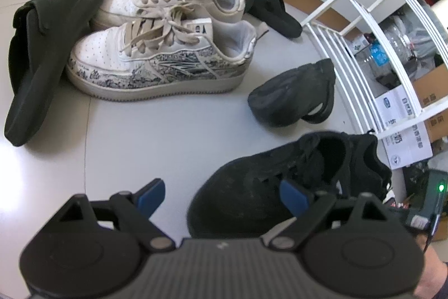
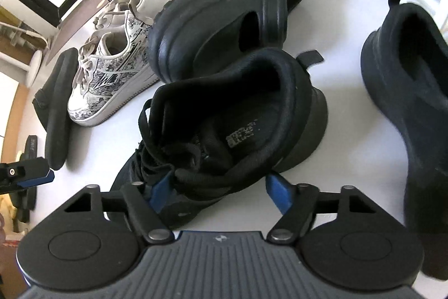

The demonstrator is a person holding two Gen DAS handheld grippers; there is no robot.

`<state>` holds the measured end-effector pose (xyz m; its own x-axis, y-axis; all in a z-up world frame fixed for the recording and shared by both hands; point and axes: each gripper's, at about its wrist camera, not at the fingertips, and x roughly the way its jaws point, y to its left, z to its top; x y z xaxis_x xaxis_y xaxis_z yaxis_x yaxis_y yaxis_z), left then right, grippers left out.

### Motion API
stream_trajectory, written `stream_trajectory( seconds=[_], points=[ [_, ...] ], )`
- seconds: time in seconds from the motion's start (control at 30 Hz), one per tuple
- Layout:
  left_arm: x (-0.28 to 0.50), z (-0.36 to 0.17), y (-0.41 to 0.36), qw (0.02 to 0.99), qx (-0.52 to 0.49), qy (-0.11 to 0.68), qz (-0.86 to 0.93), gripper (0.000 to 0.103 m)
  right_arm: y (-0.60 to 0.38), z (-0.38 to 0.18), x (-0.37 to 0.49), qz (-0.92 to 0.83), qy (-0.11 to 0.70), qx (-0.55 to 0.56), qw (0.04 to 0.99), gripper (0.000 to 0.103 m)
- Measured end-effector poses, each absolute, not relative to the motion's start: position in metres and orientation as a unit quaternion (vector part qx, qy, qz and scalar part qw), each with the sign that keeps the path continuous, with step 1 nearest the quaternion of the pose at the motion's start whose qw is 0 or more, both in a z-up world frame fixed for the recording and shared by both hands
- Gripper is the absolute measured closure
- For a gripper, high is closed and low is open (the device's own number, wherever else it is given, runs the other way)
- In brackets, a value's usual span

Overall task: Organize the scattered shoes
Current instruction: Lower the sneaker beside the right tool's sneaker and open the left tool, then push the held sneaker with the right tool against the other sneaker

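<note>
Right tool straddles the black lace-up sneaker at six o'clock on the white table, jaws either side, pads not clearly pressing. Left tool hangs open, empty. Next: squeeze, lift toward the white rack.

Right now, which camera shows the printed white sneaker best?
The left wrist view: the printed white sneaker lies fully side-on, unobstructed. The right wrist view shows it small and far off, partly hidden behind the black clog.
</note>
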<state>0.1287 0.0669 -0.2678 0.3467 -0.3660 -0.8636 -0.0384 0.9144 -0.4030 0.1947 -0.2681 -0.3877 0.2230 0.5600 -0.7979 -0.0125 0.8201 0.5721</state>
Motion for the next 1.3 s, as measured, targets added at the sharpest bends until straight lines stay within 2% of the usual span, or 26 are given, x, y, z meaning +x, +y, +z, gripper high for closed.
stream_trajectory(
  seconds=[0.07,0.27,0.73,0.8,0.87,0.93,1.1,1.3],
  points=[
    [0.128,-0.269,0.067,0.8,-0.18,0.563,-0.101,0.012,-0.271,-0.386,0.195,0.192,0.588,0.217,0.755,0.046],
    [0.127,-0.273,0.065,0.796,-0.18,0.569,-0.099,0.012,-0.279,-0.383,0.193,0.193,0.576,0.188,0.772,0.059],
    [0.126,-0.276,0.06,0.792,-0.176,0.576,-0.101,0.012,-0.309,-0.379,0.204,0.13,0.553,0.149,0.809,0.067],
    [0.125,-0.276,0.06,0.792,-0.176,0.576,-0.101,0.012,-0.314,-0.377,0.204,0.113,0.555,0.159,0.809,0.055],
    [0.125,-0.276,0.059,0.792,-0.176,0.576,-0.102,0.012,-0.317,-0.374,0.201,0.103,0.549,0.17,0.812,0.028],
    [0.125,-0.275,0.058,0.792,-0.176,0.576,-0.103,0.012,-0.317,-0.372,0.199,0.103,0.542,0.18,0.815,0.017],
    [0.126,-0.277,0.057,0.79,-0.177,0.577,-0.106,0.012,-0.303,-0.38,0.2,0.117,0.558,0.191,0.799,0.008],
    [0.124,-0.277,0.058,0.789,-0.178,0.579,-0.105,0.012,-0.269,-0.395,0.203,0.137,0.585,0.174,0.78,0.006]
  ],
)
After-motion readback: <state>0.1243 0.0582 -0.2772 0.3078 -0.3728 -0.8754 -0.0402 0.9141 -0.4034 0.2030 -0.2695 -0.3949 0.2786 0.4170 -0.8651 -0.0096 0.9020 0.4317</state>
